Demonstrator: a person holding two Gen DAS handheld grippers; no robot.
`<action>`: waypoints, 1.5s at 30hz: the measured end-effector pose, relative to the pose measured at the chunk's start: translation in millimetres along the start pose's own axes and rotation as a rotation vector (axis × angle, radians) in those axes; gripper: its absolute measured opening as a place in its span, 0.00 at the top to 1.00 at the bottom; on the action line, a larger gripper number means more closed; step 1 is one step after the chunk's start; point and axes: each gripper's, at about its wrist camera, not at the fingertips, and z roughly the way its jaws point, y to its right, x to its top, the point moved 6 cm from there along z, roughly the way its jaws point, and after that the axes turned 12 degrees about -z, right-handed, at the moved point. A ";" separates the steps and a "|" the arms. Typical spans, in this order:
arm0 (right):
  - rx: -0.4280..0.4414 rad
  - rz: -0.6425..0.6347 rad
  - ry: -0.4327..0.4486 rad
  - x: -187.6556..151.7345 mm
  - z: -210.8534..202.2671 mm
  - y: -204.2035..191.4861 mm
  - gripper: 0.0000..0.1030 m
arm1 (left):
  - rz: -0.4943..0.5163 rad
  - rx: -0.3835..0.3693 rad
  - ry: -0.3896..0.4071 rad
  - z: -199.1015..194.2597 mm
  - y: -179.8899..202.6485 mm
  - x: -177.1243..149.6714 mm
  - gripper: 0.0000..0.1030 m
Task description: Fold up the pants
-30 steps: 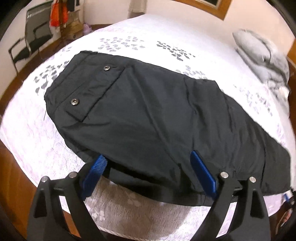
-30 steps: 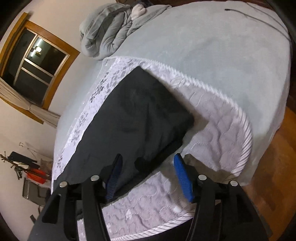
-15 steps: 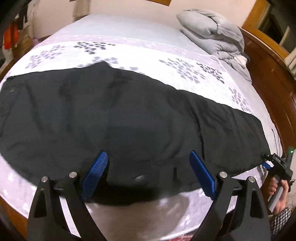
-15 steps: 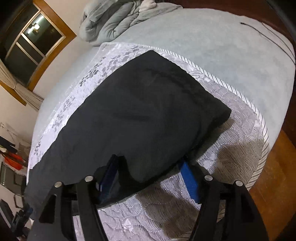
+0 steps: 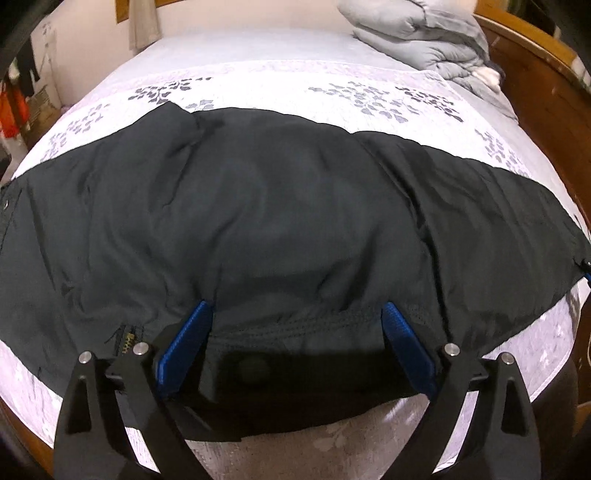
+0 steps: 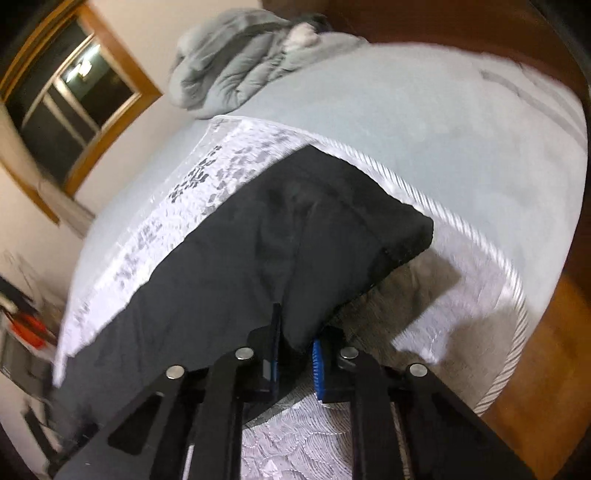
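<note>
Right gripper fingers just closed, pinching the black pants hem, lower centre. Left gripper fingers spread wide astride the near edge. Smooth, matte cloth lying lengthwise left to right across the quilted white bed.

A white bedspread with grey leaf prints covers the bed. A grey duvet lies bundled at the far corner — beside a wooden bed frame. A wood-framed window is dark.
</note>
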 end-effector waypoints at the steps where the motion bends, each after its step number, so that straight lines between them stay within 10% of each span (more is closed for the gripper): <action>1: -0.011 -0.020 0.004 2.2 -2.8 -4.9 0.87 | -0.025 -0.032 -0.008 -3.4 3.6 1.6 0.10; 4: -0.035 -0.081 0.014 11.0 -8.9 -22.9 0.87 | -0.076 -0.132 -0.031 -8.9 19.6 4.9 0.10; 13: 0.002 -0.181 0.089 28.1 -37.8 -56.8 0.88 | 0.047 0.008 -0.017 21.5 34.7 -8.7 0.07; 20: 0.005 -0.627 0.186 31.5 -66.7 -175.5 0.88 | 0.035 0.016 -0.044 26.5 33.2 -6.3 0.05; 26: 0.171 -0.751 0.198 18.6 -69.0 -255.2 0.88 | 0.033 -0.011 -0.052 24.9 30.3 -4.5 0.05; 32: 0.318 -0.812 0.127 -10.2 -50.7 -311.1 0.88 | -0.033 -0.076 -0.054 10.3 14.2 0.4 0.06; 45: 0.423 -1.007 -0.082 -91.0 -4.3 -362.5 0.88 | 0.053 0.057 -0.047 -0.7 -28.2 -1.5 0.06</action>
